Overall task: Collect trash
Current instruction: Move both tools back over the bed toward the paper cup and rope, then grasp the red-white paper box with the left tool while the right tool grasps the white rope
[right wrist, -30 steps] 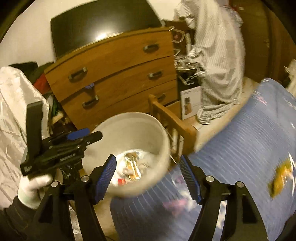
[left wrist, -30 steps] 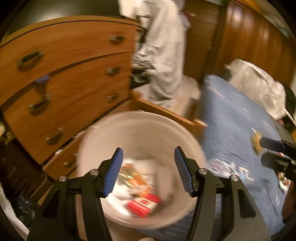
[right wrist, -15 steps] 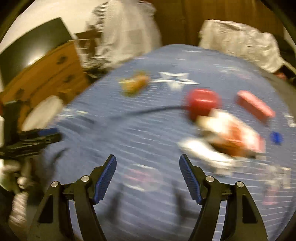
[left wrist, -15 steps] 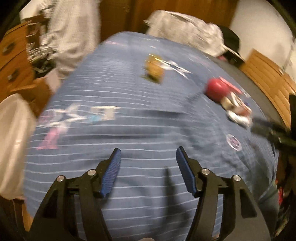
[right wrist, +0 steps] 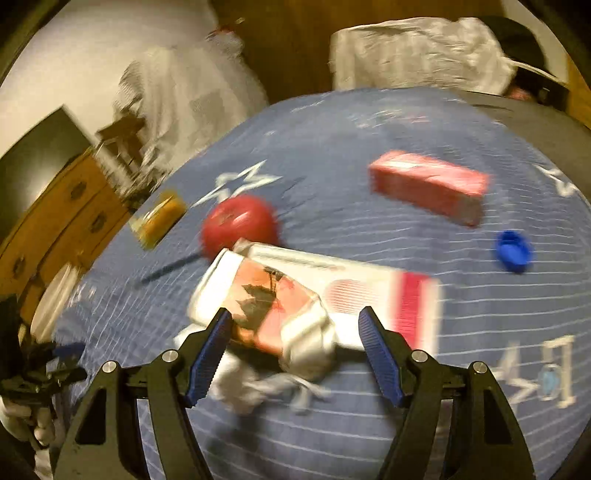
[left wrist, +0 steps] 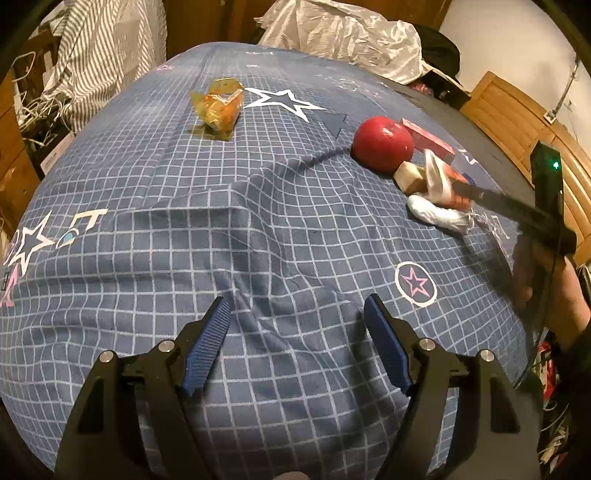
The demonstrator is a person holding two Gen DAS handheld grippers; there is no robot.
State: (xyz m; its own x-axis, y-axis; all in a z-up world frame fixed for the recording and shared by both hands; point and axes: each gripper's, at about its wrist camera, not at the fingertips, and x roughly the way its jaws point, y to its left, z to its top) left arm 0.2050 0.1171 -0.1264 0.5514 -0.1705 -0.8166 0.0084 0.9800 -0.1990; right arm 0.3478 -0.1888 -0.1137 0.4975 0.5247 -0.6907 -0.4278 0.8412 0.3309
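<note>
Trash lies on a bed with a blue checked cover (left wrist: 258, 229). Far ahead of my left gripper (left wrist: 297, 332) are an orange wrapper (left wrist: 218, 107) and a red apple (left wrist: 382, 142); its jaws are opening with nothing between them. My right gripper (right wrist: 295, 332) hovers just over a crumpled red-and-white packet (right wrist: 273, 295) and white tissue (right wrist: 258, 387). Its jaws are opening and the pads press on nothing. The apple (right wrist: 240, 227), a red box (right wrist: 428, 188), a blue cap (right wrist: 513, 251) and the orange wrapper (right wrist: 160, 218) lie beyond. In the left wrist view the tissue (left wrist: 439, 214) lies under a right finger (left wrist: 498, 203).
A white bin (right wrist: 55, 295) stands off the bed's left end beside a wooden dresser (right wrist: 55, 221). A striped garment (left wrist: 103, 48) hangs at the far left. Crumpled white plastic (left wrist: 347, 33) and a dark cap (right wrist: 528, 48) sit at the bed's far end. A gloved hand (right wrist: 22, 417) holds the left gripper.
Both views have swung from the white bin and dresser onto the bed. The left jaws stand wider. The right gripper has dropped close over the red-and-white packet.
</note>
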